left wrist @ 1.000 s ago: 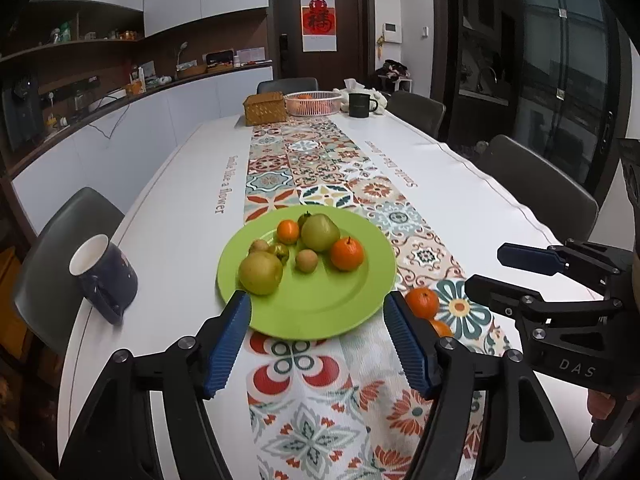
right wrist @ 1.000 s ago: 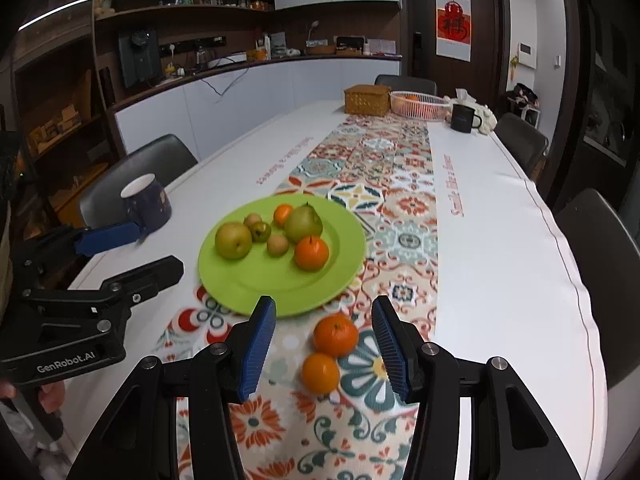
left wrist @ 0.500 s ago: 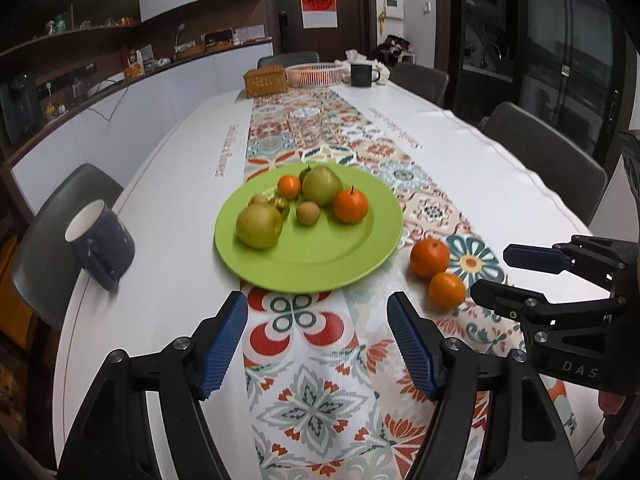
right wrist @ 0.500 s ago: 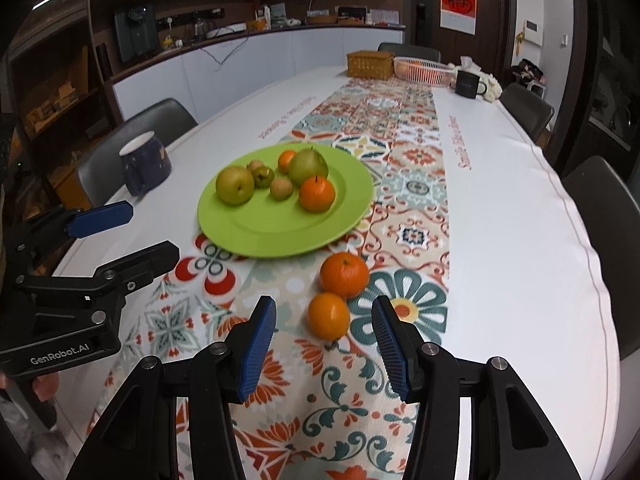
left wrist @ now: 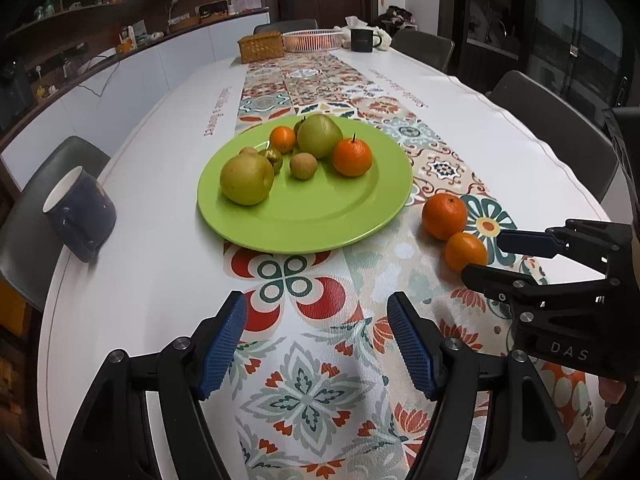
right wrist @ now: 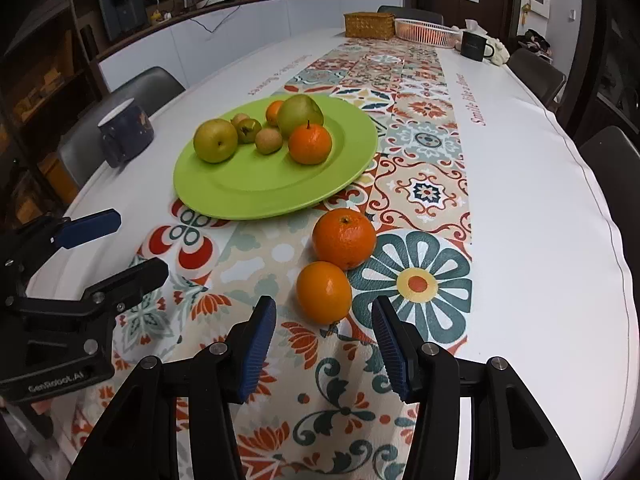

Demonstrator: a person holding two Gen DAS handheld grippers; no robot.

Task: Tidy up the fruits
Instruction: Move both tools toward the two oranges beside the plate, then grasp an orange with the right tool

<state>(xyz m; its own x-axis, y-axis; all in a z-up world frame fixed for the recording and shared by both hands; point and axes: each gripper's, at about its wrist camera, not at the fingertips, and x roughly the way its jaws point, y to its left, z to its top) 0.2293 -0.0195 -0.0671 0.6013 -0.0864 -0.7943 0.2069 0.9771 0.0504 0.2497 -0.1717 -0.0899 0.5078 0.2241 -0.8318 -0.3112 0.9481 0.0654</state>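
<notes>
Right wrist view: we log our right gripper [right wrist: 323, 354] spread wide, just short of the nearer orange [right wrist: 324, 292], which touches a larger orange [right wrist: 344, 238] beside the green plate [right wrist: 256, 196] holding, perhaps, seven fruits; our left gripper [left wrist: 316, 346] likewise spread, empty.

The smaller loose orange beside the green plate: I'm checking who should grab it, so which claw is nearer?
Right. The right claw sits open just short of the smaller loose orange; the left claw is off to its left.
</notes>
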